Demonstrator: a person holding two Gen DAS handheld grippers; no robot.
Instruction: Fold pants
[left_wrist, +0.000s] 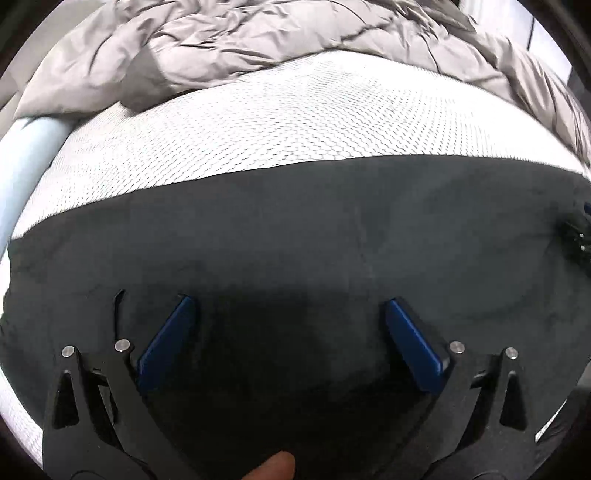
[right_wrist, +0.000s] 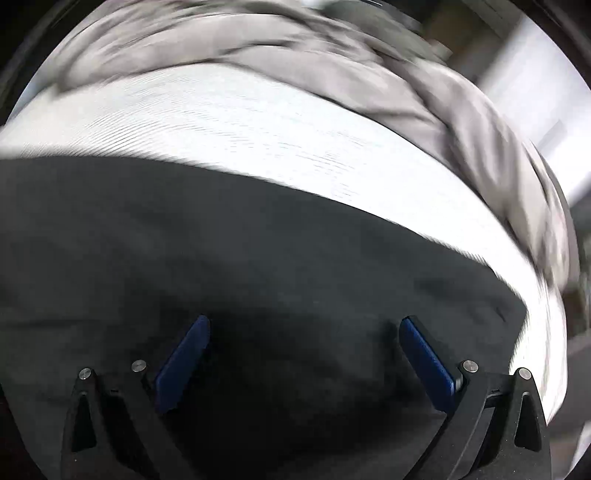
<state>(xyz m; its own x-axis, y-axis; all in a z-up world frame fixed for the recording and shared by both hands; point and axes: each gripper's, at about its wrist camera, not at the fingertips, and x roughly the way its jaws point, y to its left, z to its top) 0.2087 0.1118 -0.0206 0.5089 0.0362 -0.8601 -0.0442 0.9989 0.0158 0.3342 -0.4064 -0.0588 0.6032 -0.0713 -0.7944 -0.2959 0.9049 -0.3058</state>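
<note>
The dark pants (left_wrist: 295, 229) are seen spread flat on the white mattress (left_wrist: 258, 122), nothing gripped yet, left gripper (left_wrist: 290, 306) and right gripper (right_wrist: 304, 325) held wide-fingered over them, folding judged barely begun.

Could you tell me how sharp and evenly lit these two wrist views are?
Left wrist view: fairly sharp, the white mattress cover shows its honeycomb weave; a dark shadow lies on the black pants between the open left gripper fingers. Right wrist view: motion blur smears the cover and the grey duvet, while the open right gripper stays crisp. Both bulge with fisheye distortion.
</note>
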